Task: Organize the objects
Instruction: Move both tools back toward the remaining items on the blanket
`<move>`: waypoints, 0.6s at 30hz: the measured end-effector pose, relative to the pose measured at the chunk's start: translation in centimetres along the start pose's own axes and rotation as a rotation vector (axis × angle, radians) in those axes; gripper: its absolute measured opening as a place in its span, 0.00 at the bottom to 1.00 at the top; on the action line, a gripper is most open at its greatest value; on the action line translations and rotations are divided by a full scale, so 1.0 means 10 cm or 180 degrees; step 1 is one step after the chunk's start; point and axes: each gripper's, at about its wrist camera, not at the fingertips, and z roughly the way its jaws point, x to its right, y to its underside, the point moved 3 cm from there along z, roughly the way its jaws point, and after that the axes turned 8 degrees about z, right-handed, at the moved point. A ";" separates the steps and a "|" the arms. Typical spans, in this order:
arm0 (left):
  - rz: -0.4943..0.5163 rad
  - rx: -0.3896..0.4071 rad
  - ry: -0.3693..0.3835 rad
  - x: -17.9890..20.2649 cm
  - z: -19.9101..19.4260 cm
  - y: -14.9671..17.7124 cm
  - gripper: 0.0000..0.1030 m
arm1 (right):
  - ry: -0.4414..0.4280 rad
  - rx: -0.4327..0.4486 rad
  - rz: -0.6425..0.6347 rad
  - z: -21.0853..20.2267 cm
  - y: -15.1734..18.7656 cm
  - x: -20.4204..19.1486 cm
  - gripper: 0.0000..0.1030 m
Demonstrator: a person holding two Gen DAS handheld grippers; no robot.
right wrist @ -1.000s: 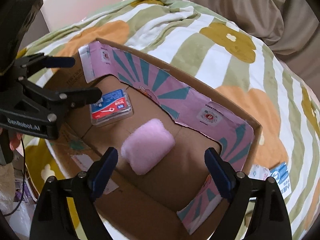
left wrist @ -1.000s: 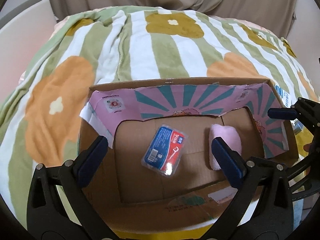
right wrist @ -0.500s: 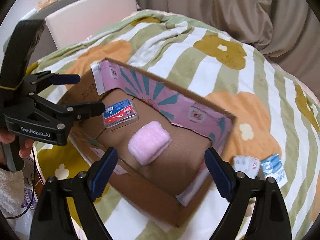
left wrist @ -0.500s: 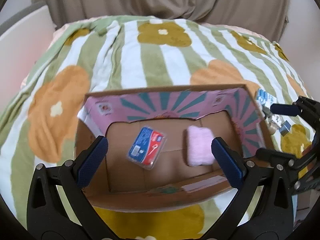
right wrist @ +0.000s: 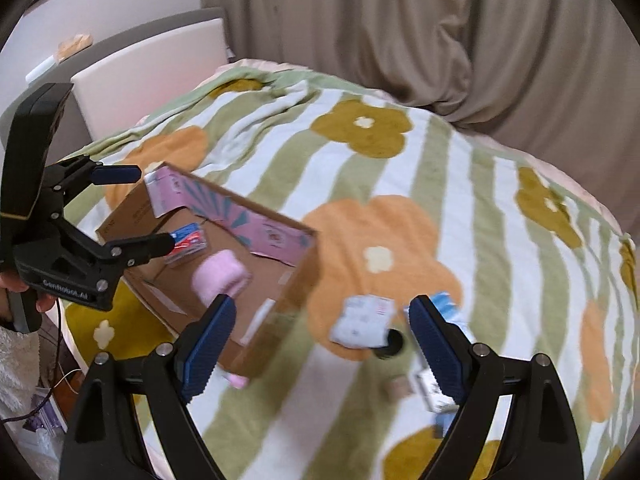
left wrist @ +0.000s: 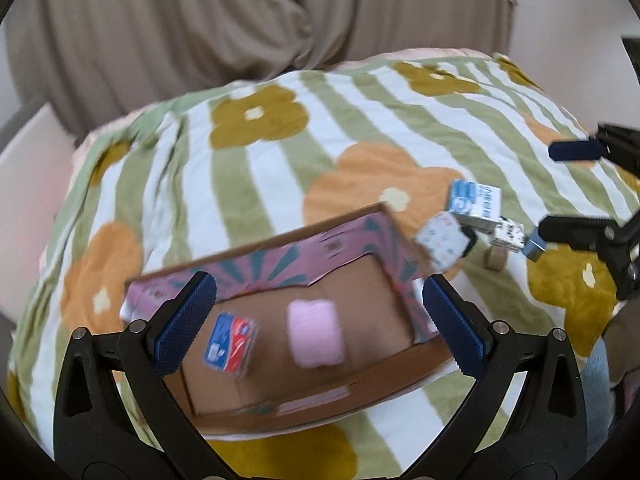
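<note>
An open cardboard box (left wrist: 360, 368) with a pink lining lies on the flowered blanket; it also shows in the right wrist view (right wrist: 280, 320). Inside lie a pink fluffy roll (left wrist: 316, 334) (right wrist: 220, 276) and a red-and-blue floss pack (left wrist: 230, 344) (right wrist: 186, 242). My left gripper (left wrist: 320, 320) is open and empty above the box. My right gripper (right wrist: 320, 336) is open and empty above a white tissue pack (right wrist: 364, 320) (left wrist: 442, 240). A blue-and-white carton (left wrist: 474, 204) (right wrist: 448, 308) and a small patterned box (left wrist: 508, 236) lie beside it.
The striped flower blanket (right wrist: 400, 200) covers the bed. A beige curtain (left wrist: 240, 20) hangs behind. A white headboard (right wrist: 148, 68) stands at the left. A small black round object (right wrist: 390, 344) lies by the tissue pack. Clutter and cables (right wrist: 48, 412) lie off the bed's near-left edge.
Both grippers have pulled back and up from the box. The right gripper has swung right, over the loose packs outside the box. Both stay open and empty.
</note>
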 end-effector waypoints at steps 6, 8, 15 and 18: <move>0.0373 -0.0046 0.0071 0.49 0.09 -0.28 1.00 | 0.0121 0.0014 0.0124 -0.13 0.09 0.46 0.84; 0.0506 -0.0072 0.0101 0.65 0.15 -0.37 1.00 | 0.0150 0.0000 0.0139 -0.13 0.13 0.59 0.84; 0.1038 -0.0240 0.0208 1.14 0.41 -0.57 1.00 | 0.0182 -0.0135 0.0122 -0.03 0.24 0.97 0.84; 0.1288 -0.0344 0.0268 1.35 0.57 -0.65 1.00 | 0.0235 -0.0167 0.0029 0.05 0.30 1.10 0.84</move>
